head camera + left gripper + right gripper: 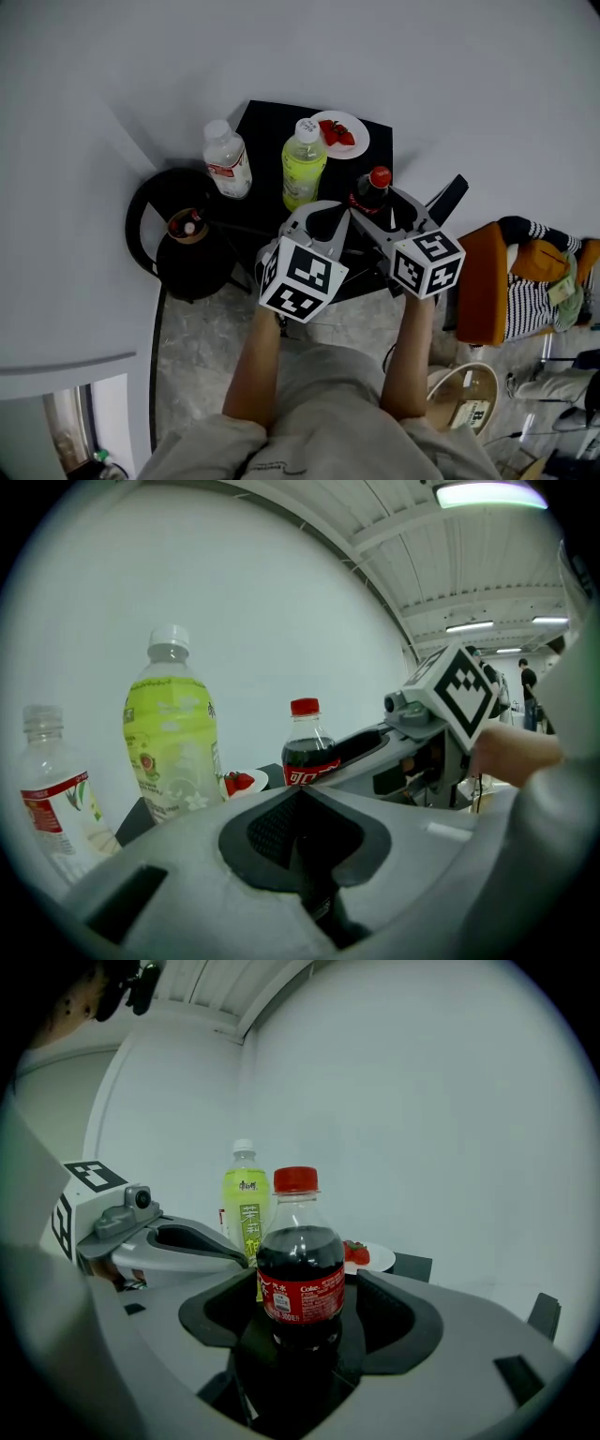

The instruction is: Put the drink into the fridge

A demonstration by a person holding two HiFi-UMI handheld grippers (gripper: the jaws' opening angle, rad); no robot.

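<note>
3 bottles: water bottle [228,159], green tea bottle [304,164], cola bottle [300,1269]; 1 strawberry plate [364,145]. Left gripper [300,794] jaws together, empty; right gripper [302,1286] alongside, jaws wide around cola bottle.

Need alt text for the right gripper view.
A small cola bottle with red cap and label stands between the right gripper's open jaws. Behind it: a green plastic bottle, a white plate of strawberries, the left gripper.

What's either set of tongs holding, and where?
Nothing held. Cola bottle stands between the open right tongs, gaps both sides of its label; left tongs shut, empty.
</note>
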